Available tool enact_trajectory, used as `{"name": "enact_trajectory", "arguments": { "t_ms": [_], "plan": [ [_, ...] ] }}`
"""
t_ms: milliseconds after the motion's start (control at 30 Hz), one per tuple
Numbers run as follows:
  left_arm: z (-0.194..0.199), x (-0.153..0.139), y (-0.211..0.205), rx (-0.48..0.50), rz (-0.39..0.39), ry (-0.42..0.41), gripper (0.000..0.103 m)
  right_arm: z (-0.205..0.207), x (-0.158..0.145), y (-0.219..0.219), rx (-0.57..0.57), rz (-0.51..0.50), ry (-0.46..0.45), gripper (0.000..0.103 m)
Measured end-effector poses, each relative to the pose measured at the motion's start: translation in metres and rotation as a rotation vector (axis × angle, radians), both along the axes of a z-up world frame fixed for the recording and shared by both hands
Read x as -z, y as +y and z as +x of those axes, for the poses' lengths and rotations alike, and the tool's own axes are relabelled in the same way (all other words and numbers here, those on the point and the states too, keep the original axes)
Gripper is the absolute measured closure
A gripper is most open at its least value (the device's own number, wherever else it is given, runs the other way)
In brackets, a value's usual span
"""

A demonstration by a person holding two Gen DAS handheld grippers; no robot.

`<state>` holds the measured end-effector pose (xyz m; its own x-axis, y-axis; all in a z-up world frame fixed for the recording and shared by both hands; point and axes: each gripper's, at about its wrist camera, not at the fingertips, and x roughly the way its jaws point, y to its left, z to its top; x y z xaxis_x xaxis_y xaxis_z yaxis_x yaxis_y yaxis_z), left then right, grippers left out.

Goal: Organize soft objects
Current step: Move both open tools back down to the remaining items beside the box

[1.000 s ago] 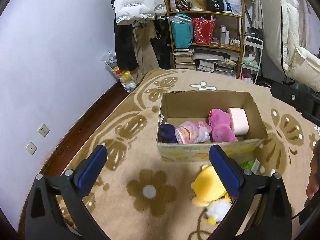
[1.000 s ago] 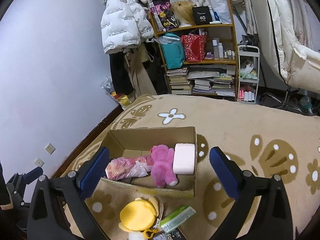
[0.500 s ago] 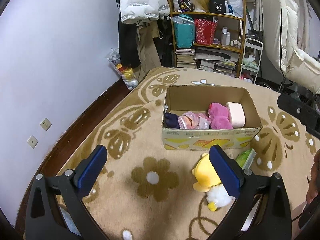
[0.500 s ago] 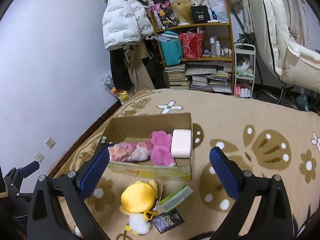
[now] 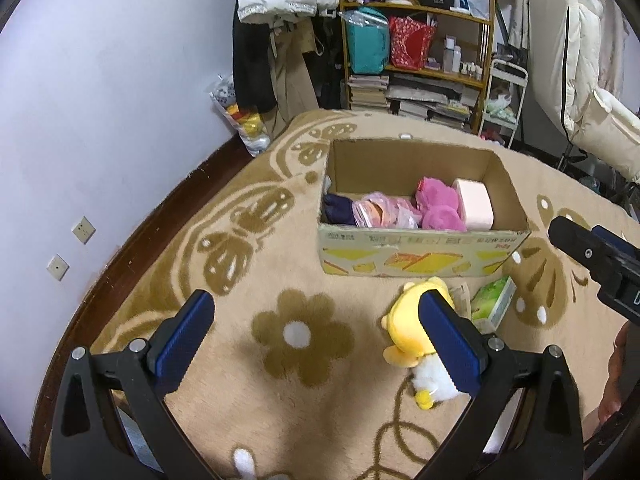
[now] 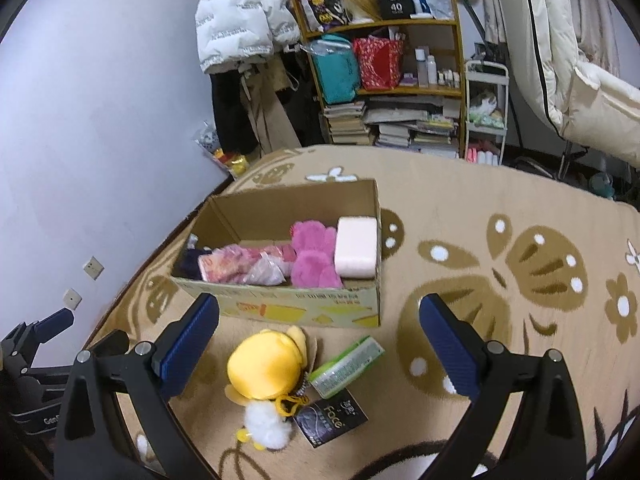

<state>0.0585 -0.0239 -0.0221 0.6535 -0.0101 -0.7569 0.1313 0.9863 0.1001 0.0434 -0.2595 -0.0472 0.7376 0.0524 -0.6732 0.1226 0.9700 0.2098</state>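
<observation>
An open cardboard box (image 5: 420, 254) (image 6: 304, 312) stands on the patterned rug. It holds a pink plush (image 5: 438, 206) (image 6: 314, 254), a pale pink block (image 5: 476, 204) (image 6: 356, 246), a pink bagged item (image 5: 380, 214) (image 6: 240, 266) and a dark cloth (image 5: 338, 210). A yellow plush (image 5: 406, 330) (image 6: 266, 368) lies on the rug in front of the box. My left gripper (image 5: 316, 334) is open and empty above the rug. My right gripper (image 6: 320, 340) is open and empty above the yellow plush.
A green packet (image 5: 494, 302) (image 6: 346, 366) and a black packet (image 6: 330, 418) lie beside the yellow plush. A crowded shelf (image 5: 416, 40) and hanging coats stand at the back, a white padded chair (image 6: 580, 80) at the right, a wall at the left.
Both grippers have pulled back and up from the box, so it looks farther away. The yellow plush and packets show more fully. Both stay open.
</observation>
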Motion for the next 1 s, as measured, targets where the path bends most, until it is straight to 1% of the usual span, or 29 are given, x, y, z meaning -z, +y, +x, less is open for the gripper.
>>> {"name": "enact_trajectory", "arguments": {
  "t_ms": [333,633,1000],
  "plan": [
    [0.008,0.032,-0.018,0.021,0.007,0.089,0.002,0.004,0.030,-0.007,0.018,0.036,0.085,0.000],
    [0.015,0.055,-0.029,0.033,-0.018,0.169,0.002,0.007,0.053,-0.011,0.035,0.064,0.159,0.000],
    [0.021,0.082,-0.043,0.054,-0.014,0.247,0.002,0.024,0.081,-0.019,0.061,0.090,0.233,0.000]
  ]
}}
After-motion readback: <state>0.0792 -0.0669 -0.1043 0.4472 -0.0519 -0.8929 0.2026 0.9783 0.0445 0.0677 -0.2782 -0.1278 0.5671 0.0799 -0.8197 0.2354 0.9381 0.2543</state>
